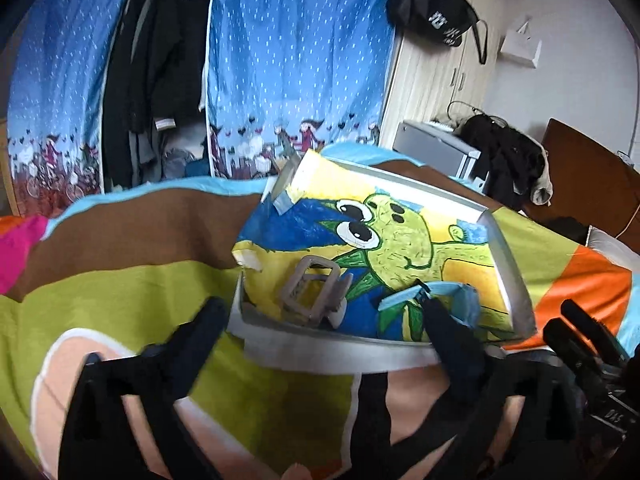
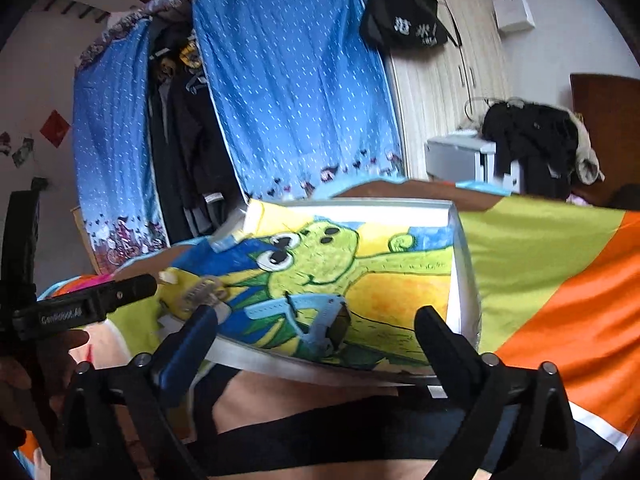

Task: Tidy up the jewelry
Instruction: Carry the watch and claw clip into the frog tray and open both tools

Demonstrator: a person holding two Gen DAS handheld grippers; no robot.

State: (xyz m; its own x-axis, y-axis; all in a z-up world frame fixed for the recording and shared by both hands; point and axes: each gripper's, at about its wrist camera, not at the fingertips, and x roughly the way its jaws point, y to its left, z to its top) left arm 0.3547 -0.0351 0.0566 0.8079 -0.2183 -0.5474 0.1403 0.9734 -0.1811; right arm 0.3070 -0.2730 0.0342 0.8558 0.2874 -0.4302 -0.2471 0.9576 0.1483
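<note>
While both grippers hang over the near rim of the shallow box (image 2: 464, 264), nothing is in their grasp yet. The left gripper (image 1: 324, 316) has its fingers spread wide apart, straddling the box's front wall. The right gripper (image 2: 316, 328) is just as wide open, empty too. Inside, on the cartoon drawing (image 2: 320, 248) that lines the box's floor, lies the light blue watch (image 2: 312, 316), strap curled, near the front edge. Just beside it, toward the left corner, sits a grey buckle-like piece (image 1: 314, 292); what exactly it is, I cannot tell.

Here is the worry: the box rests on a soft striped bedspread (image 2: 560, 248), not a firm surface, and in the right view it looks tilted. I judge that a downward push on the rim could tip it and slide both pieces forward. The watch strap is floppy; pinching one end may let the body swing and drop. The two grippers are near each other, so a reach could make them collide.
</note>
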